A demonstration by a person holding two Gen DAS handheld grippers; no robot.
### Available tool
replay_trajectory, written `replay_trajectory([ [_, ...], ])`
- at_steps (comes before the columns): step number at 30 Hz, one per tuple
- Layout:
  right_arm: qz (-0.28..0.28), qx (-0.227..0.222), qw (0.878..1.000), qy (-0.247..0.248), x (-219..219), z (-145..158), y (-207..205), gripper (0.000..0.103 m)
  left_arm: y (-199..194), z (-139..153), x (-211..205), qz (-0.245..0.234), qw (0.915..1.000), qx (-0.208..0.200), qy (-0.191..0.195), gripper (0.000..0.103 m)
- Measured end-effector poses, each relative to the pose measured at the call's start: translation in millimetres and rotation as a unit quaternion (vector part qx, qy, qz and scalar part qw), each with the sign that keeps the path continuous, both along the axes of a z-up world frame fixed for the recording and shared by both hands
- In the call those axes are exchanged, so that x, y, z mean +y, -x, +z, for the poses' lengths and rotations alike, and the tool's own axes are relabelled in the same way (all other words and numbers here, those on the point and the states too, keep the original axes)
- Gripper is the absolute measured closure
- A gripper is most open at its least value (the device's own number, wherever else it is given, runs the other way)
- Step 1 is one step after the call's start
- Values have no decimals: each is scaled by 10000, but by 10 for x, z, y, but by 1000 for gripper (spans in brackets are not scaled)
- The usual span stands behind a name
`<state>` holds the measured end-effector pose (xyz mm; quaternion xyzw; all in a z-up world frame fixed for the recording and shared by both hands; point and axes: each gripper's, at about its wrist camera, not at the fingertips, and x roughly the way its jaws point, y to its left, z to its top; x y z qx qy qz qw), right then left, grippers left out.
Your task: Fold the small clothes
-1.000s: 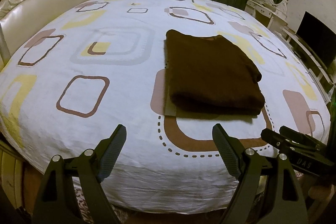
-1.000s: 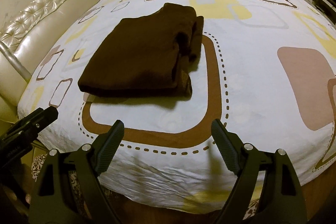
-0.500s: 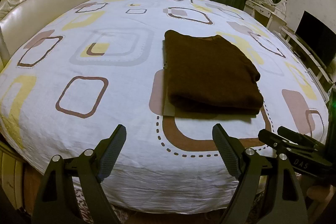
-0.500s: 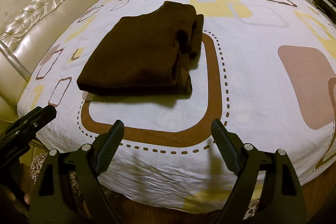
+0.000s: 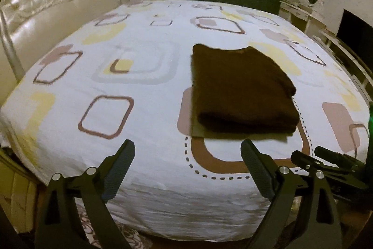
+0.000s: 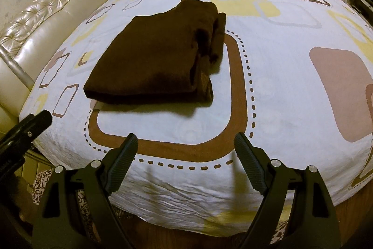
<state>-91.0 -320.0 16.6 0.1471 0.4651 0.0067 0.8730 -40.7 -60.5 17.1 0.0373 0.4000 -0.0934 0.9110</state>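
Lying folded into a thick, fuzzy brown rectangle, the garment [image 5: 242, 90] rests on the bed's [image 5: 144, 123] smooth patterned sheet; left tool [image 5: 187, 155] and right tool [image 6: 185, 148] hover spread, empty.

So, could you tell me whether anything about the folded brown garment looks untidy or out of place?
Mostly neat. The folded brown garment lies flat on the bed sheet, but its right side shows bunched, uneven layers instead of one clean edge.
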Motion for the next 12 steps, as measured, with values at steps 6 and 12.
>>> replay_trajectory([
  [6, -67, 6, 9997, -247, -77, 23, -10, 18, -175, 139, 161, -12, 9996, 1, 269, 12],
  [12, -355, -429, 9977, -393, -473, 319, -296, 12, -1074, 77, 788, 846, 9963, 129, 112, 12],
])
